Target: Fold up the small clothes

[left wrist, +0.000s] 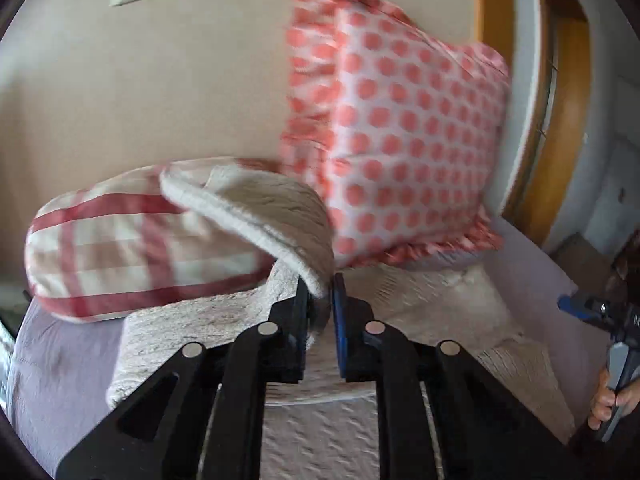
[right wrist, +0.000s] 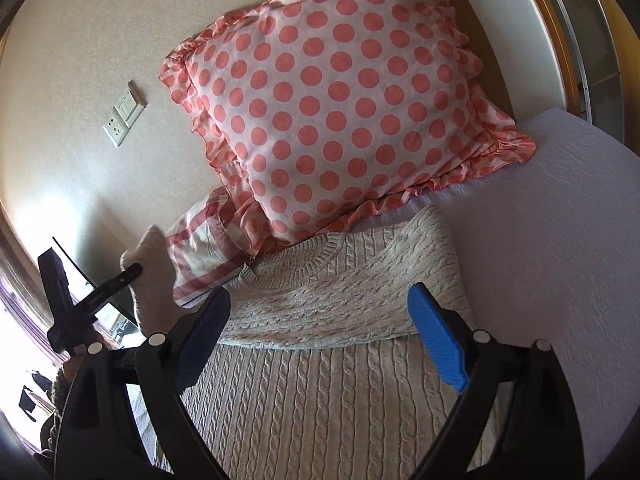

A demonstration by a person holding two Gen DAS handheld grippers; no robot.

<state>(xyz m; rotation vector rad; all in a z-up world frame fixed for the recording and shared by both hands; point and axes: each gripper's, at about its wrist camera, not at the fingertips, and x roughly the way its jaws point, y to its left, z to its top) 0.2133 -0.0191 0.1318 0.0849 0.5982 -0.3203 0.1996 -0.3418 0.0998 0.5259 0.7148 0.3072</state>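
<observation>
A cream cable-knit sweater point(right wrist: 332, 384) lies flat on the bed, collar toward the pillows, its right side folded over the body. My left gripper point(left wrist: 320, 296) is shut on the sweater's left sleeve point(left wrist: 272, 208) and holds it lifted off the bed. In the right wrist view that gripper point(right wrist: 134, 270) shows at the left with the raised sleeve point(right wrist: 154, 276). My right gripper point(right wrist: 320, 336) is open and empty above the middle of the sweater. It shows at the right edge of the left wrist view point(left wrist: 600, 312).
A pink polka-dot pillow point(right wrist: 340, 108) leans on the wall behind the sweater. A red-checked pillow point(left wrist: 132, 248) lies to its left. The bed has a pale lilac cover point(right wrist: 552, 216). A wall socket point(right wrist: 124, 116) and a wooden door frame point(left wrist: 560, 120) are in view.
</observation>
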